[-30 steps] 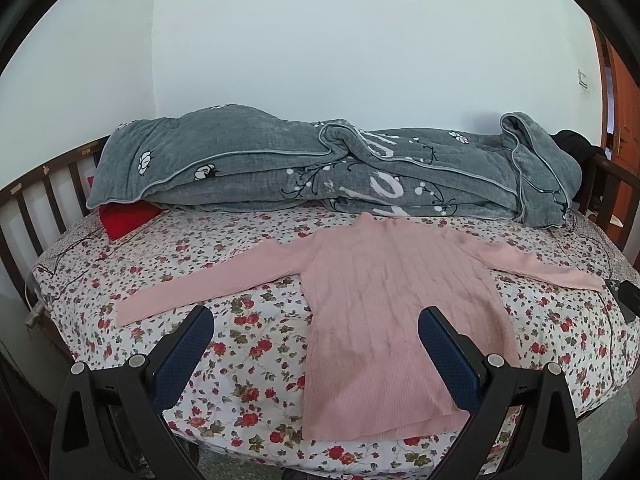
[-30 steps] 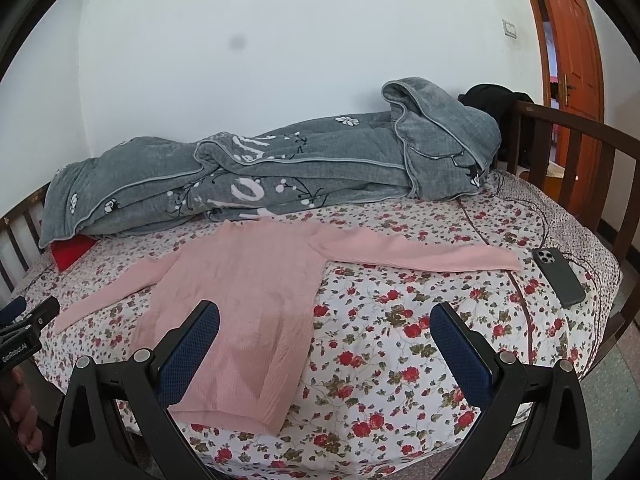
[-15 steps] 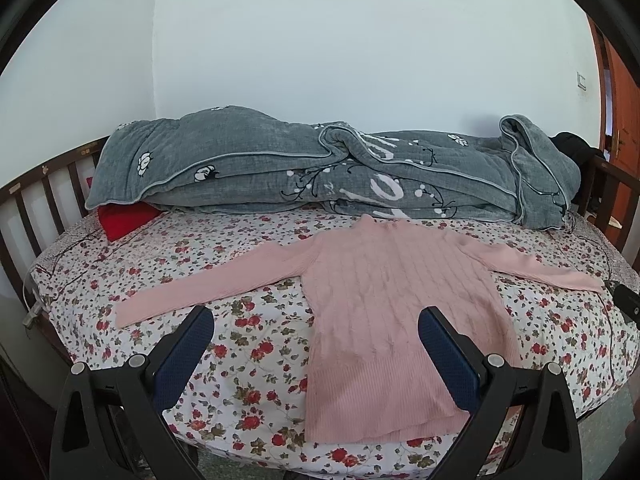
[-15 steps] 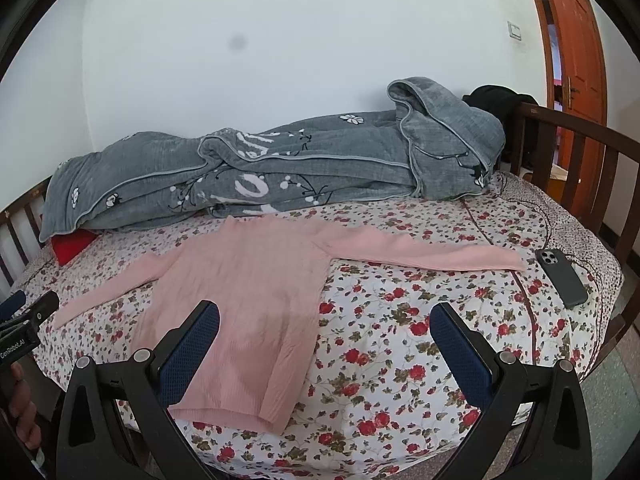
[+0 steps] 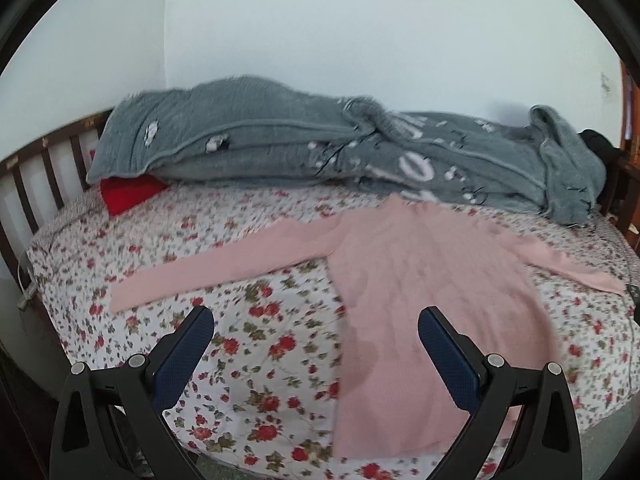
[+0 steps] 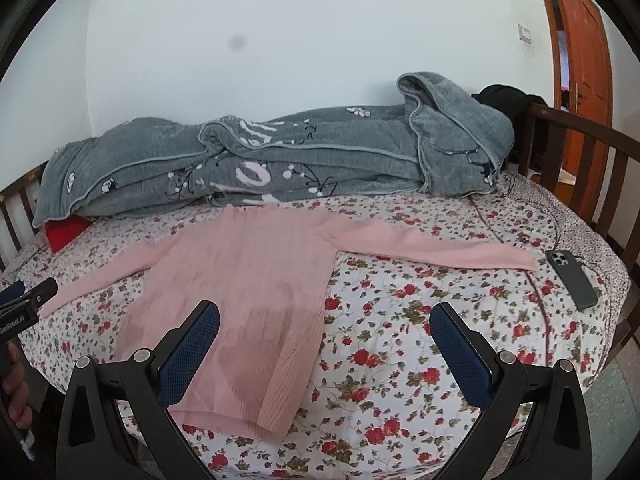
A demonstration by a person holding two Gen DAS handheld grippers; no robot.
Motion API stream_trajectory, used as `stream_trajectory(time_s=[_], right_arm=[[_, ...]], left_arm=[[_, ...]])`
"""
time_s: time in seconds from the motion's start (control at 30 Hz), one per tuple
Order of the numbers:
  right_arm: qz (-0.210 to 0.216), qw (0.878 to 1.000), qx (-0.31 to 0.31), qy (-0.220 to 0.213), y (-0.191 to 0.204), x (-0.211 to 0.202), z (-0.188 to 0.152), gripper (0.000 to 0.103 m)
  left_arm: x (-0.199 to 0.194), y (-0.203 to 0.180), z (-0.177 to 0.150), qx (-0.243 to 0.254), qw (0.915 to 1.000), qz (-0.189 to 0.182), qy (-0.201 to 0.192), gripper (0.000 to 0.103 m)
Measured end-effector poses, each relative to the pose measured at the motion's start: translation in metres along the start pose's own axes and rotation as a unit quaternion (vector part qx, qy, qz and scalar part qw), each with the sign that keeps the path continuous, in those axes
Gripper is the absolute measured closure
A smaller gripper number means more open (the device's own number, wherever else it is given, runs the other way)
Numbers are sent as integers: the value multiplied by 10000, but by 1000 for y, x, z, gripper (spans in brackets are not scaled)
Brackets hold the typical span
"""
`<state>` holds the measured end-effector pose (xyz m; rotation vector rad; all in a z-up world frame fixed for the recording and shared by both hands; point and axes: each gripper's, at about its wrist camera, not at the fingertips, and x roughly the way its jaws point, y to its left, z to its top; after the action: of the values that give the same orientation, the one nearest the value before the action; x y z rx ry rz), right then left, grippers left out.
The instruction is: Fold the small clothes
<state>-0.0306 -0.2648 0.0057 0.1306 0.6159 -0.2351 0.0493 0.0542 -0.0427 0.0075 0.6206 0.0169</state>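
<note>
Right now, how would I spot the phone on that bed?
Start at the floral bed sheet and follow the pink sweater along its right sleeve. Just past the cuff, near the wooden rail, lies the phone: dark, flat and rigid among soft fabrics.

You have one pink knitted sweater (image 6: 248, 280) with two long sleeves, lying flat on one bed with a flowery red-and-white sheet (image 6: 400, 320). You can count one big grey fluffy blanket (image 6: 280, 164), one red cushion (image 6: 64, 232), one dark grey phone (image 6: 570, 276) and one black bundle of cloth (image 6: 504, 100). There is one orange wooden door (image 6: 580, 60). You hold two grippers, each with two blue-padded fingers (image 6: 188, 356).
</note>
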Motion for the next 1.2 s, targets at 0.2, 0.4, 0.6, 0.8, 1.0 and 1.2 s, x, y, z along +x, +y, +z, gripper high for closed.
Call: stream_trajectory(time_s=[0.2,0.4,0.6,0.8,1.0,1.2], right_arm=[[50,9995,48,322,5,45,-18,0],[322,9979,103,558,18,83,-30,5],[361,9979,98,523,31,103,-27,5],[478,9973,193,531,37,121,-30,5],[466,9963,393,609,35,134,-34,6],[406,9965,461,559,22,137,-25,6]], left_arm=[[62,45,-16,-340,9985,175,399,0],[119,101,-29,-642,9933,606,750,8],[150,170,-28,-1328,9847,765,834,13],[179,222,-31,-1996,9747,376,936,34],[188,250,-32,-2308,9685,445,822,46],[195,284,-29,-2934,9524,407,714,51]])
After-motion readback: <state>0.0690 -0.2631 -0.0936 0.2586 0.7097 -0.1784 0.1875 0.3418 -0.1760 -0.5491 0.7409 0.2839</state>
